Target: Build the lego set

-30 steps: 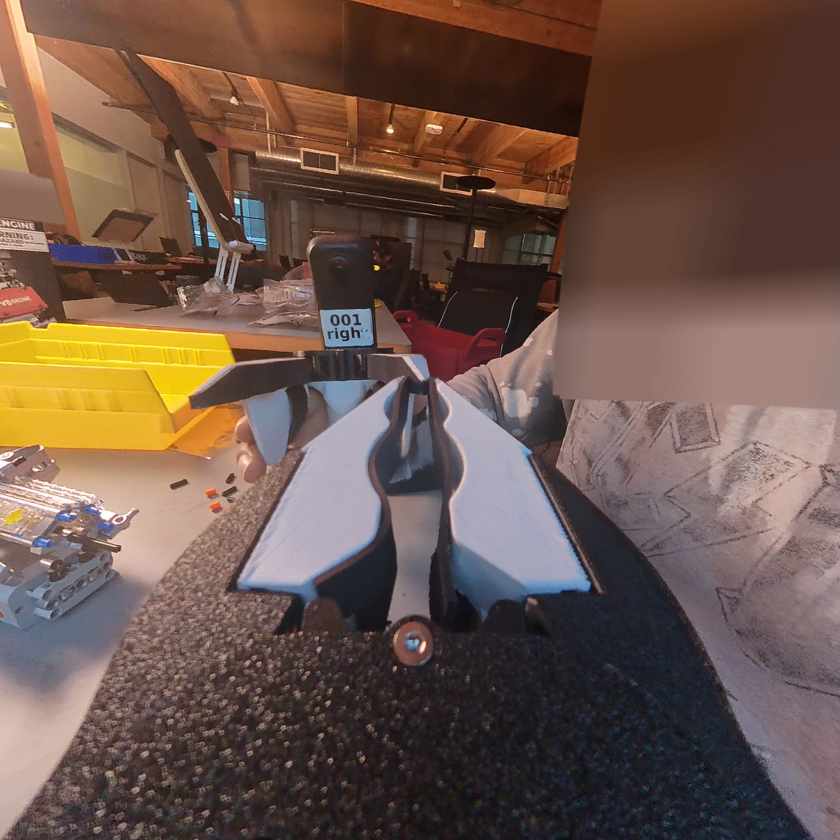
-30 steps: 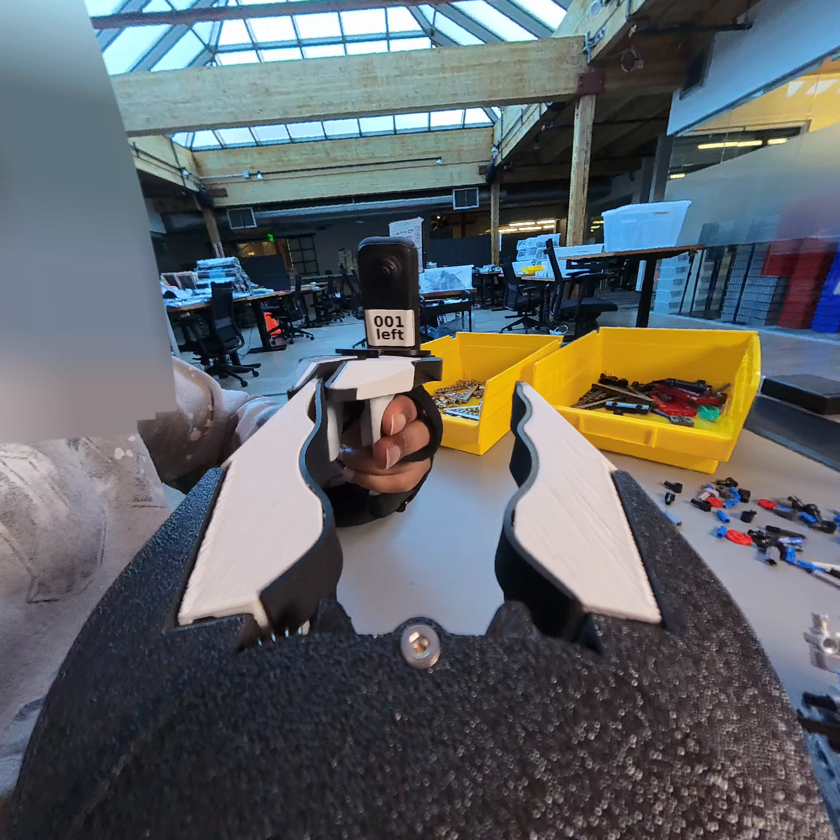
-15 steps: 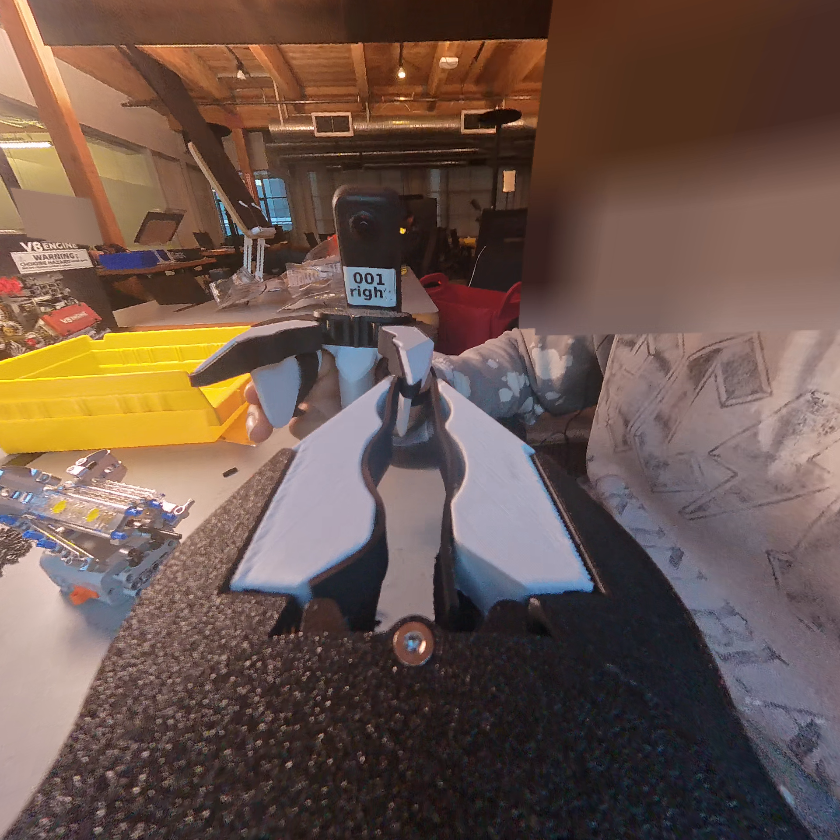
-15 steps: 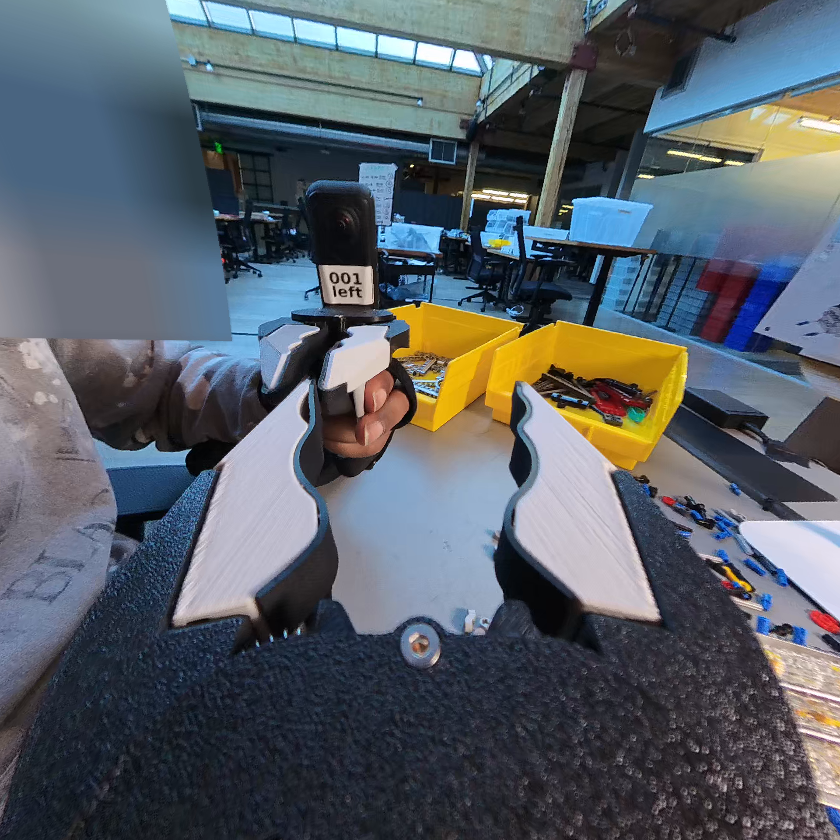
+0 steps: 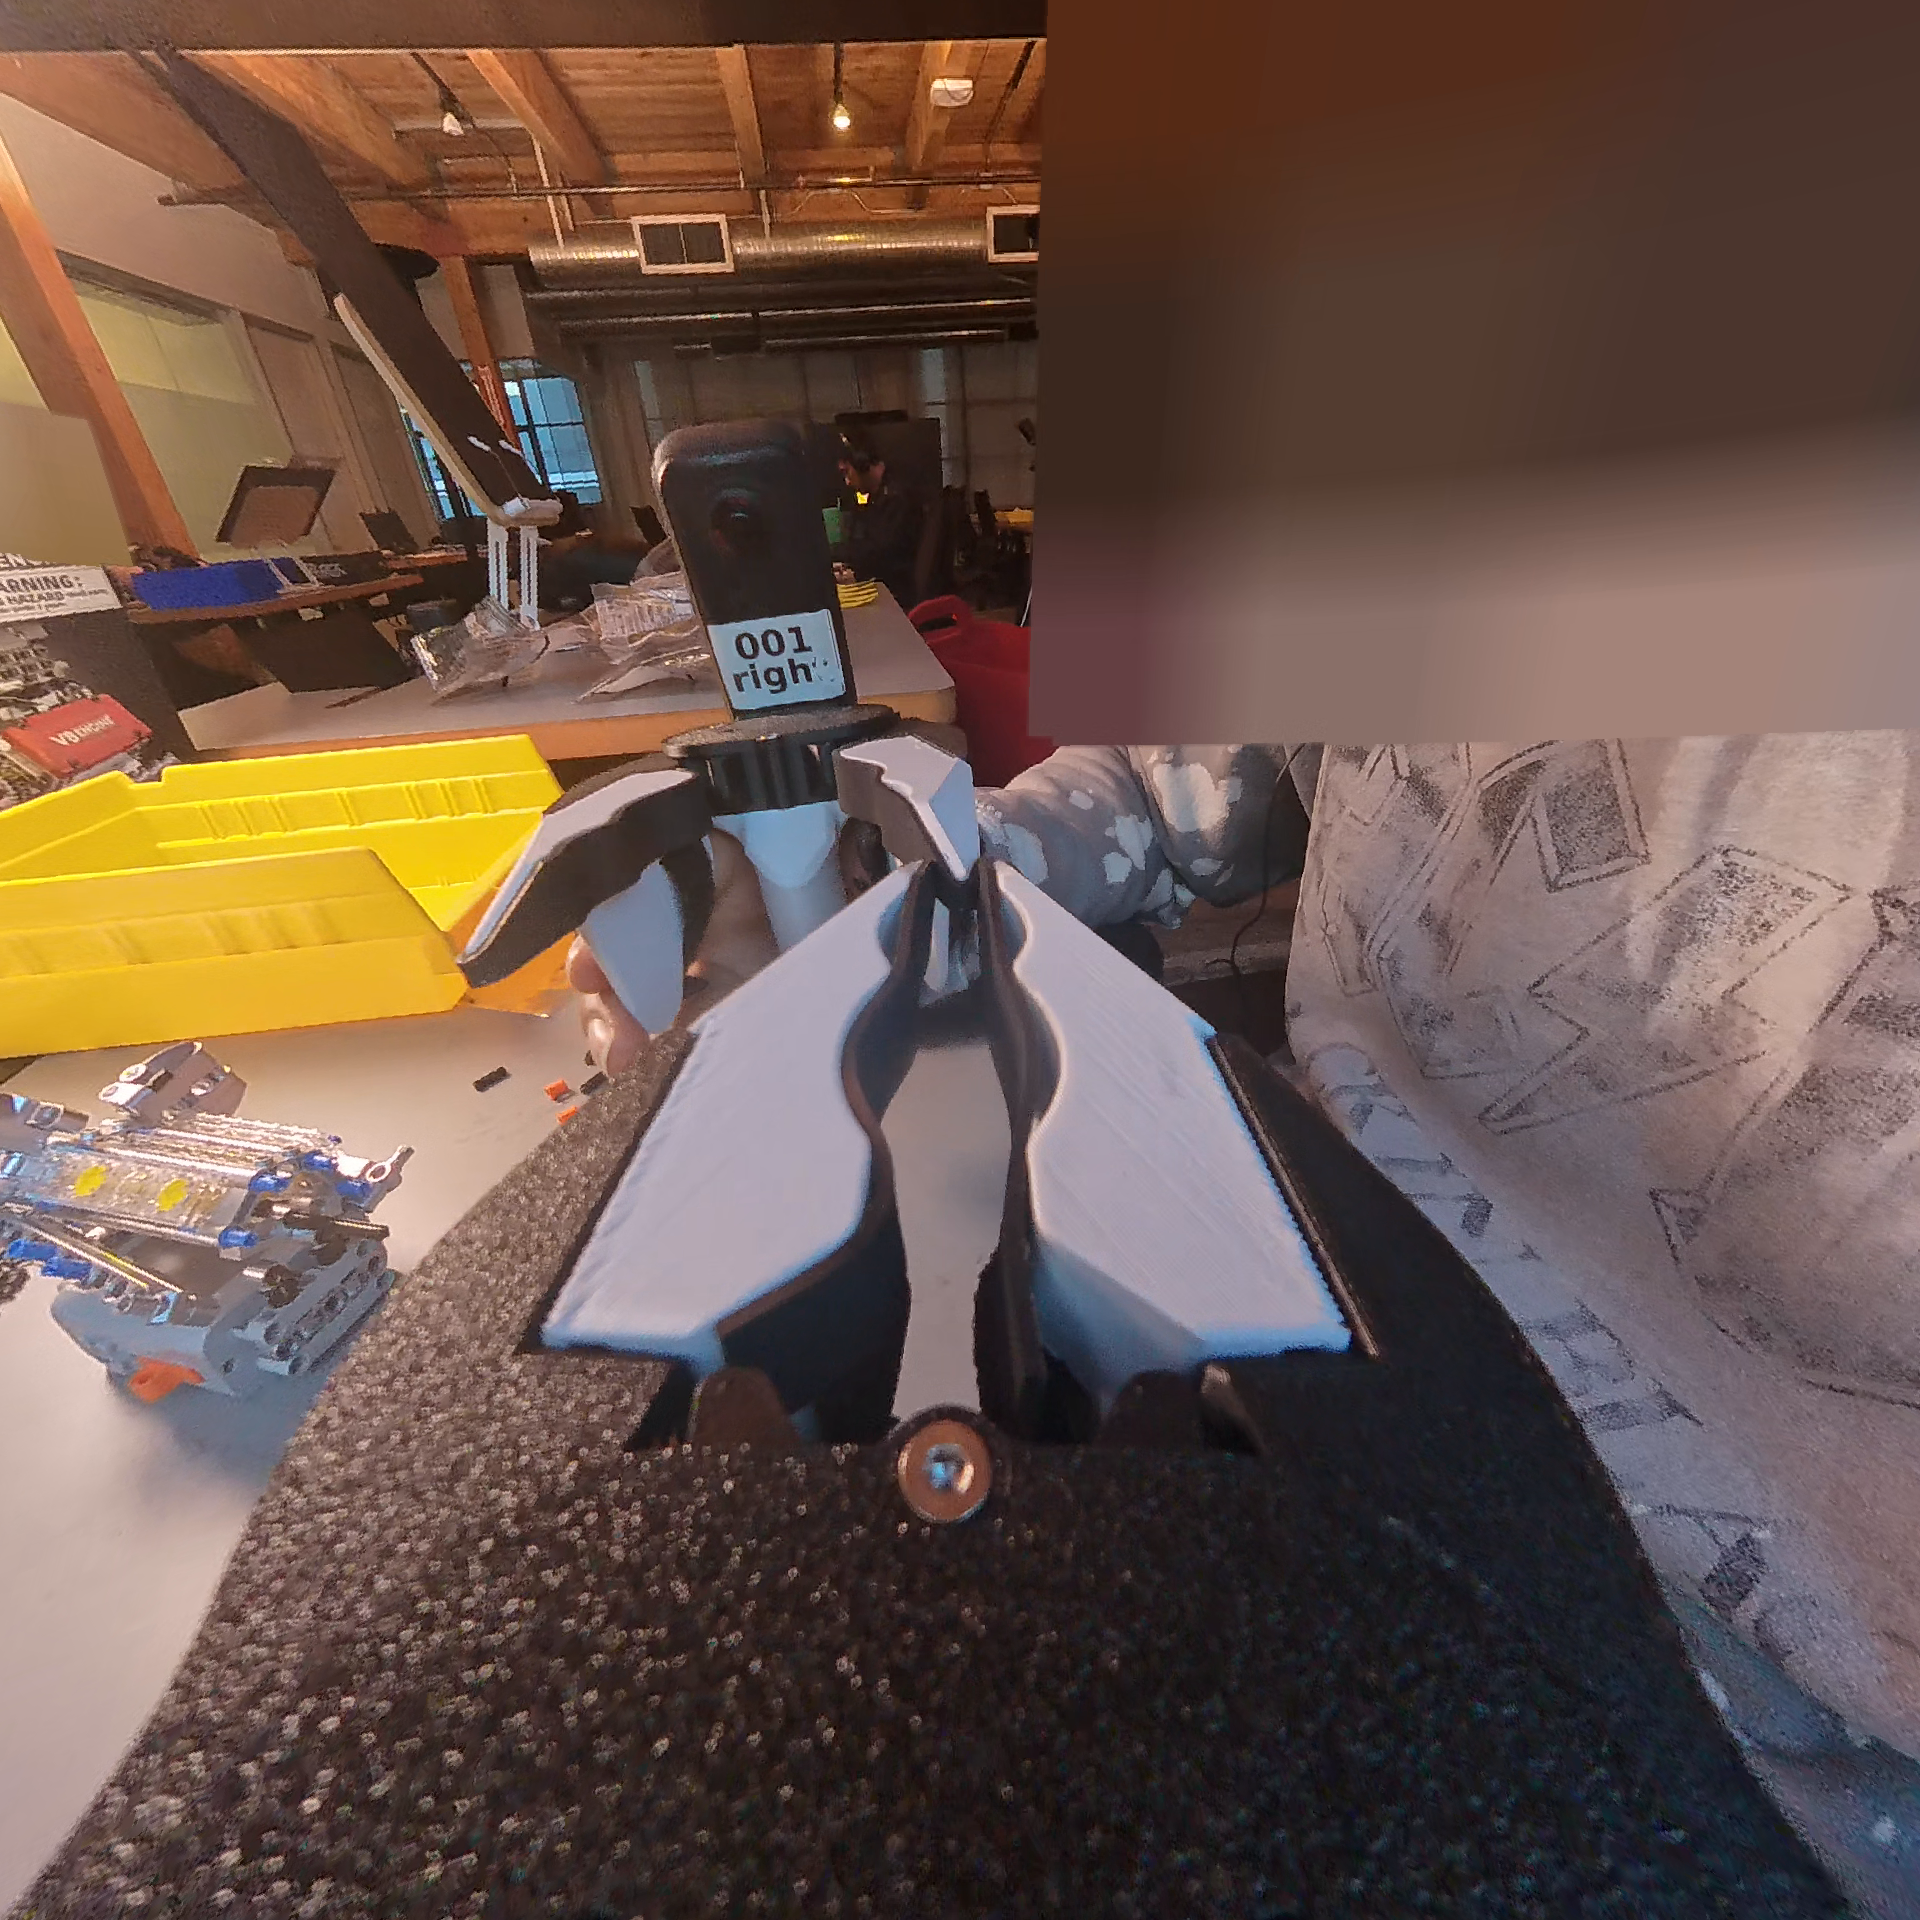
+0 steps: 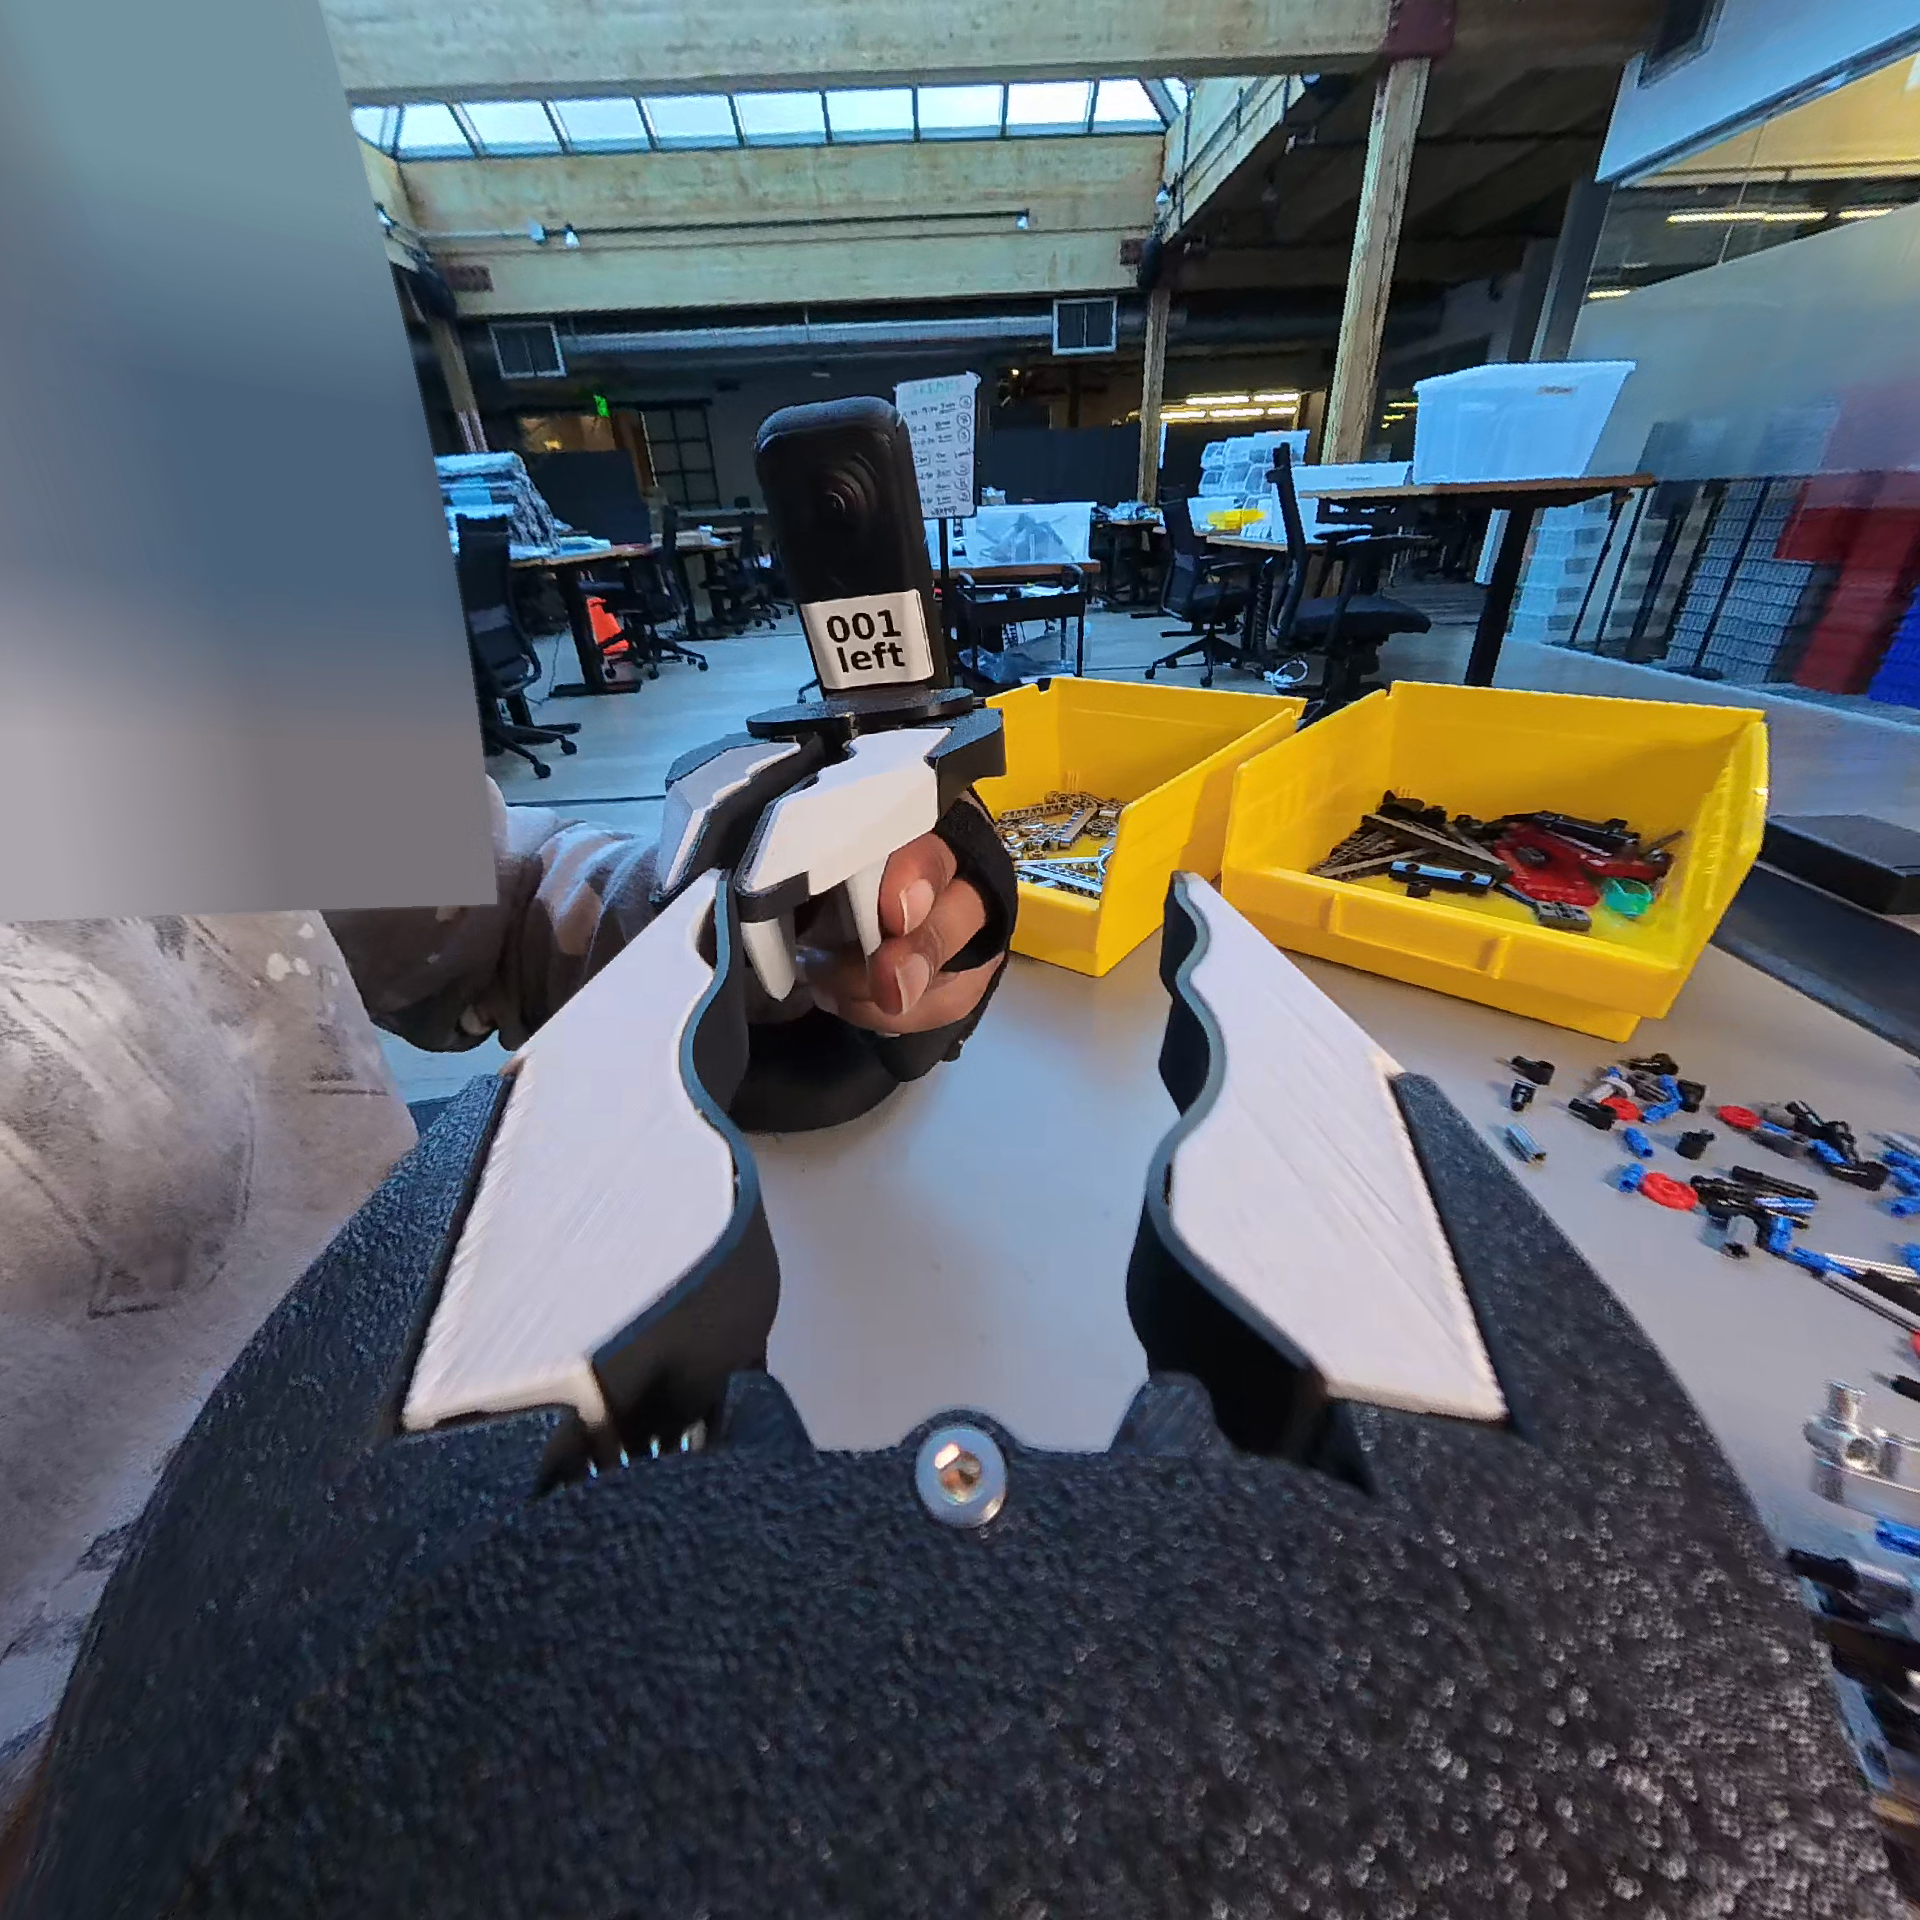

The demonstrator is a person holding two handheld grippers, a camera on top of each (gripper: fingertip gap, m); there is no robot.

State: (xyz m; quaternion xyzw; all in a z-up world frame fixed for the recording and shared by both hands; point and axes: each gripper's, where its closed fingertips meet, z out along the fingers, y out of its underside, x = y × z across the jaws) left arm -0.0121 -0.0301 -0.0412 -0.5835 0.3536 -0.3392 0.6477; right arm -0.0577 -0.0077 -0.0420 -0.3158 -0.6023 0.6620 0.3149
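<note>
Now both grippers face each other above the table (image 6: 966,1247).
Left gripper (image 5: 951,914) has fingers nearly together, empty; right gripper (image 6: 951,925) has fingers wide apart, empty, bins (image 6: 1475,925) beyond, bare tabletop between them.

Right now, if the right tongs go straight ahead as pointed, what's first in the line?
Likely the left tongs and the hand holding them, just left of centre ahead. Depth is unclear; dead centre shows only bare table.
</note>
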